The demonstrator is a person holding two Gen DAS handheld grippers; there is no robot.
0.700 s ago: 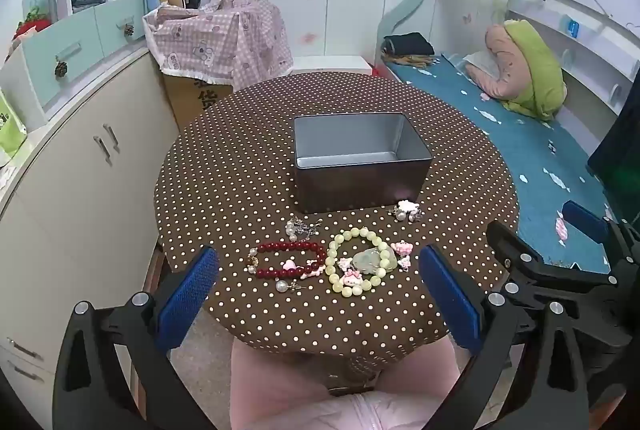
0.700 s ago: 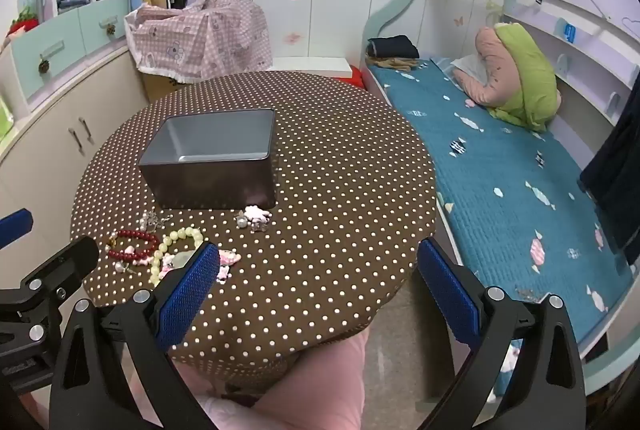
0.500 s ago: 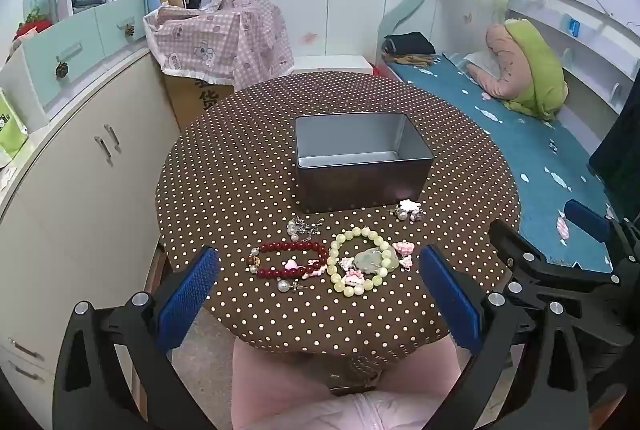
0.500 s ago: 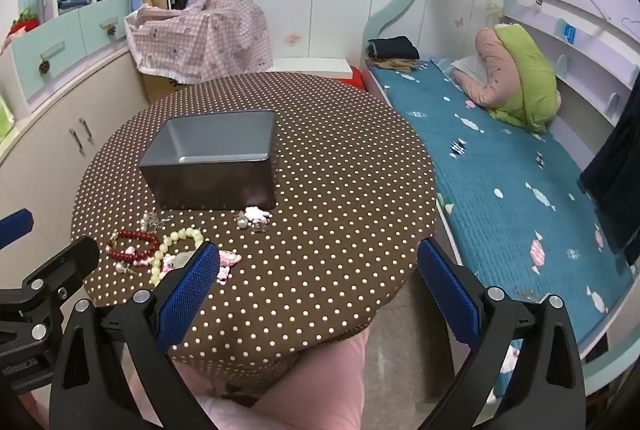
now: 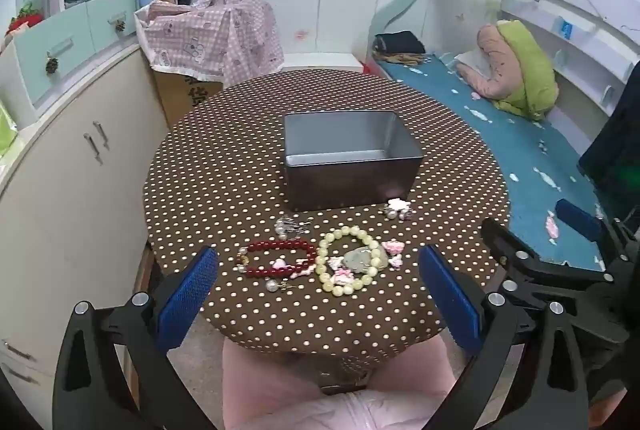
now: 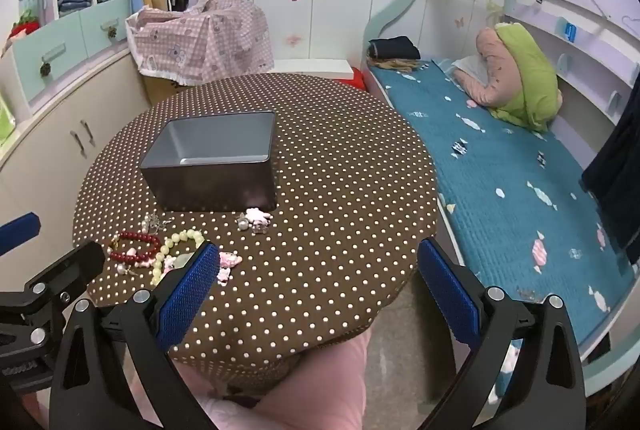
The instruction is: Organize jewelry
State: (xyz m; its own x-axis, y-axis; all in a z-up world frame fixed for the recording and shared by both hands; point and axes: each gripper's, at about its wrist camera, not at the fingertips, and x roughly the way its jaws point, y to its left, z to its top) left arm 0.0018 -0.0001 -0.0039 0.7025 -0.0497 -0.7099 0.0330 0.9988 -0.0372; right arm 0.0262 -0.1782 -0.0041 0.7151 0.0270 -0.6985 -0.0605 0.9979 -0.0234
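Observation:
A dark open metal box (image 5: 350, 160) stands mid-table, empty inside; it also shows in the right wrist view (image 6: 212, 166). In front of it lie a red bead bracelet (image 5: 276, 258), a pale green bead bracelet (image 5: 352, 262) around a jade pendant, pink charms (image 5: 394, 248), silver earrings (image 5: 290, 226) and a pearl-and-pink piece (image 5: 398, 208). My left gripper (image 5: 318, 294) is open, held above the table's near edge, just short of the bracelets. My right gripper (image 6: 318, 294) is open, to the right of the jewelry (image 6: 160, 250), over the table's near right edge.
The round table has a brown polka-dot cloth (image 5: 224, 158). White cabinets (image 5: 60, 170) stand to the left, a bed with a blue cover (image 6: 500, 170) to the right. A box under a pink cloth (image 5: 208, 38) sits behind. My pink-clad lap is below.
Both views shift very slightly; the grippers stay open and the jewelry and box have not moved.

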